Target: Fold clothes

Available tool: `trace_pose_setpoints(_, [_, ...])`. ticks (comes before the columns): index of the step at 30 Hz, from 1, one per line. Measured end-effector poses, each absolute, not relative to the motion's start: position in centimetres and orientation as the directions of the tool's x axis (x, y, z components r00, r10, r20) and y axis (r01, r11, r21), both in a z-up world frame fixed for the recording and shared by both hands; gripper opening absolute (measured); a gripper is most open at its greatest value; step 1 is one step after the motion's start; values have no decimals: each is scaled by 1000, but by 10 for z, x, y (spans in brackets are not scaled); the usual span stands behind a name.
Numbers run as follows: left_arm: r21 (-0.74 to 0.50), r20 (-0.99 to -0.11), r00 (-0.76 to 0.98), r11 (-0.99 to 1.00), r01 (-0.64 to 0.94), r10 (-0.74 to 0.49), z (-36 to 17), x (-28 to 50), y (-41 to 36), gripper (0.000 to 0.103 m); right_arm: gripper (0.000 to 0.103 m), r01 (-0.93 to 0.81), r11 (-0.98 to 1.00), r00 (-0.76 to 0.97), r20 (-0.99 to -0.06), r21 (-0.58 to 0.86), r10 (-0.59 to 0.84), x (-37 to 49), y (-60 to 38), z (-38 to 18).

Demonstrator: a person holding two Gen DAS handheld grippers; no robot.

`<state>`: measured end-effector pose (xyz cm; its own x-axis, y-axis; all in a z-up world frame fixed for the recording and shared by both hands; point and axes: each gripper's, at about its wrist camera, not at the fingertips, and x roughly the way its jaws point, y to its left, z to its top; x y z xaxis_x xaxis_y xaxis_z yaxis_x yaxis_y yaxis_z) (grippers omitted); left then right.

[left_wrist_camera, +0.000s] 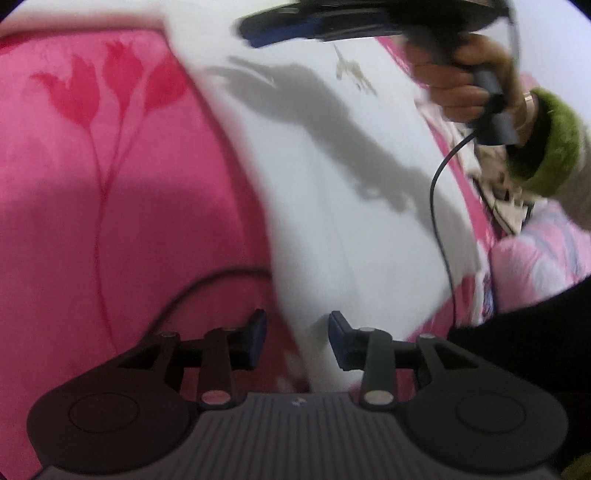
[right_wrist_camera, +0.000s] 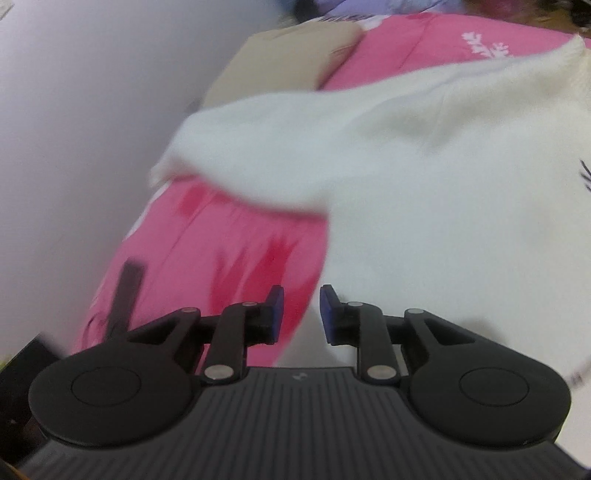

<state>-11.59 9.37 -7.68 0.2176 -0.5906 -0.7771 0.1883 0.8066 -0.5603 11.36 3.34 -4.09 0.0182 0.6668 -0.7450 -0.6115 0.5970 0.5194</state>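
Note:
A white knitted garment [left_wrist_camera: 332, 184] lies spread on a pink bedcover [left_wrist_camera: 92, 184] with red flower prints. My left gripper [left_wrist_camera: 297, 339] hovers low over the garment's left edge, where white meets pink. Its blue pads [left_wrist_camera: 258, 339] stand apart and grip nothing. In the right wrist view a sleeve of the same garment [right_wrist_camera: 295, 140] stretches left across the cover. My right gripper [right_wrist_camera: 302, 314] sits over the garment's lower edge, jaws a little apart, cloth beneath the gap but not pinched. The right gripper's body [left_wrist_camera: 332, 22], blurred, shows at the top of the left wrist view, held by a hand [left_wrist_camera: 454, 88].
A green fuzzy cuff [left_wrist_camera: 554, 147] and a black cable [left_wrist_camera: 439, 206] hang over the garment's right side. A pink patterned quilt [left_wrist_camera: 535, 251] lies at the right. A cardboard box [right_wrist_camera: 288, 59] rests at the bed's far end, beside a pale wall [right_wrist_camera: 74, 129].

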Motion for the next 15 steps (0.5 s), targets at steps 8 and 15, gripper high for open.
trace_pose_setpoints(8, [-564,-778,183,796,219,-601,-84,-124,92,36,21,-648,543,-219,-814,534,539,21,-8,-76])
trace_pose_setpoints(15, [-502,-809,169,812,299,-563,-85,-140,89,36,21,-635,531,-267,-805,560,530,-11,-36,-77])
